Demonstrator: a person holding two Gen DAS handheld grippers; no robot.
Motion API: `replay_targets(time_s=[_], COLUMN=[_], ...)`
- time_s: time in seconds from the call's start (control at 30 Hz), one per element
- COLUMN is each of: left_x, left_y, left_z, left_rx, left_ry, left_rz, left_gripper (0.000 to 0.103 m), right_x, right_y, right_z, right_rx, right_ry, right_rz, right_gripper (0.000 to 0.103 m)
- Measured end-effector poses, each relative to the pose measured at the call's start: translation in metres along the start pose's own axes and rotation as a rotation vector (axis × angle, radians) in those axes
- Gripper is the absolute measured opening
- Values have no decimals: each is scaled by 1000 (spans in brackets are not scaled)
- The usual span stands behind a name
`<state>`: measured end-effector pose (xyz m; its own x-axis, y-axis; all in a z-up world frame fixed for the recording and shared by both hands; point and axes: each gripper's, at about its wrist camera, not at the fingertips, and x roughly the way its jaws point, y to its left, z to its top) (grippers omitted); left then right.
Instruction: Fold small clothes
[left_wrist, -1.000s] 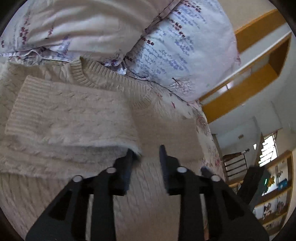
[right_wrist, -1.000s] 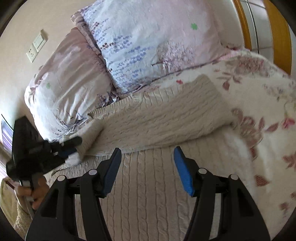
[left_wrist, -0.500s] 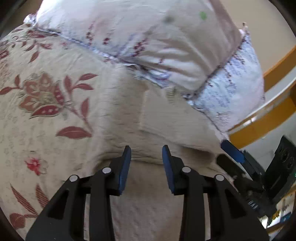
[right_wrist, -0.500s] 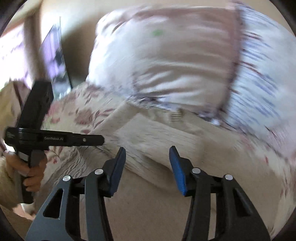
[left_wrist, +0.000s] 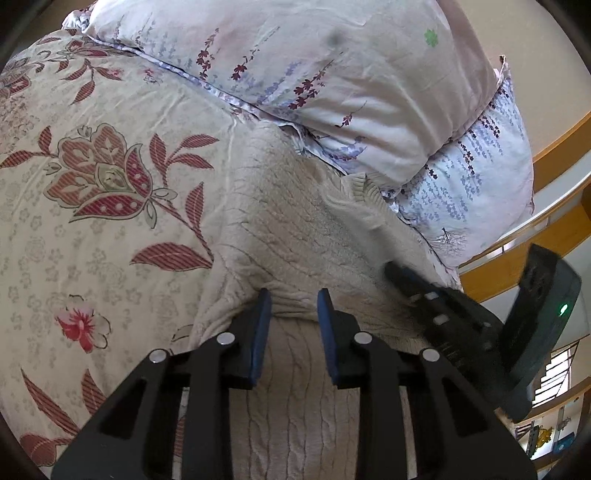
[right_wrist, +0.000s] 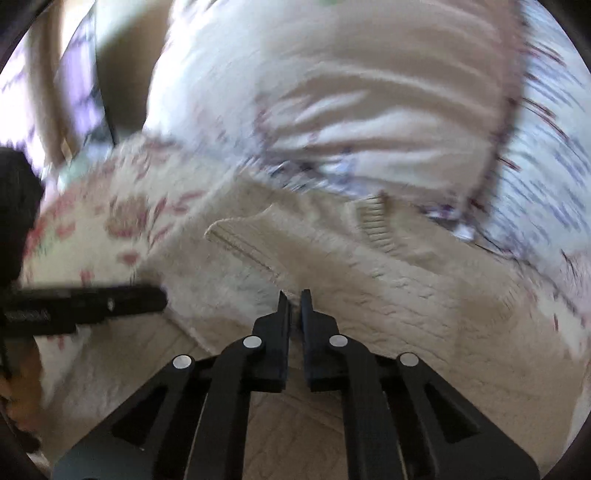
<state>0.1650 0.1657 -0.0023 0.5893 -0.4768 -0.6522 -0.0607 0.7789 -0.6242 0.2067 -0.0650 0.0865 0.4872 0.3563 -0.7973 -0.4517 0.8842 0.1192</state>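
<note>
1. The left claw (left_wrist: 293, 301) gapes apart at a fold edge of the cream sweater (left_wrist: 295, 229), lower centre.
2. The right claw (right_wrist: 293, 302) is pinched nearly together on the sweater (frame blurred).
3. Floral pillows (left_wrist: 332, 74) fill the top; the bed (left_wrist: 92, 184) spreads left.

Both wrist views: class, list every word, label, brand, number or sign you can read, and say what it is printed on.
Pale lettering on the side of the black left gripper, seen in the right wrist view: too blurred to read.
Lit green light on the dark device behind the black right gripper, seen in the left wrist view: a light, not text.
Cream cable-knit sweater, floral bedspread, floral pillows: no writing visible.
</note>
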Motion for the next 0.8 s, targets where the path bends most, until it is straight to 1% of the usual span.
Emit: replay_targets(time_s=[0.03,0.13,0.17,0.23,0.27,0.3,0.33,0.37,0.4,0.43,0.47,0.5,0.57,0.67,0.73,0.8], left_x=[0,0,0,0,0,0,0,0,0,0,0,1,1,0,0,0], left_y=[0,1,1,1,2,2,3,2,1,0,-2,-3,-5,-4,-4,-4], left_z=[0,0,0,0,0,0,0,0,1,1,1,1,1,1,2,2], left_rx=[-1,-1,-2,-3,-4,-7,-9,-9,-6,-1,4,9,10,4,-3,-8], left_ry=[-1,0,0,1,3,6,9,13,16,18,18,17,17,19,21,23], left_rz=[0,1,1,-2,-5,-13,-22,-34,-37,-35,-33,-31,-31,-36,-41,-43], left_gripper=[27,27,27,27,28,29,33,37,38,40,41,42,43,43,43,43], right_x=[-10,-50,-68,-86,-90,-91,-90,-89,-92,-98,-104,-108,-111,-104,-97,-88], right_y=[-12,-60,-84,-117,-132,-149,-163,-173,-187,-196,-203,-208,-220,-234,-241,-241], right_z=[-1,-11,-22,-43,-56,-71,-83,-92,-103,-109,-113,-114,-115,-120,-126,-130], right_rx=[56,283,395,543,609,674,718,760,819,864,894,910,944,992,1023,1033], right_ry=[-31,-137,-178,-193,-178,-132,-87,-56,-40,-49,-73,-87,-97,-54,-30,-17], right_rz=[-1,-12,-30,-65,-87,-114,-121,-114,-111,-114,-107,-102,-115,-138,-121,-83], right_gripper=[6,6,6,6,7,8,12,23,29,40,47,47,47,47,46,41])
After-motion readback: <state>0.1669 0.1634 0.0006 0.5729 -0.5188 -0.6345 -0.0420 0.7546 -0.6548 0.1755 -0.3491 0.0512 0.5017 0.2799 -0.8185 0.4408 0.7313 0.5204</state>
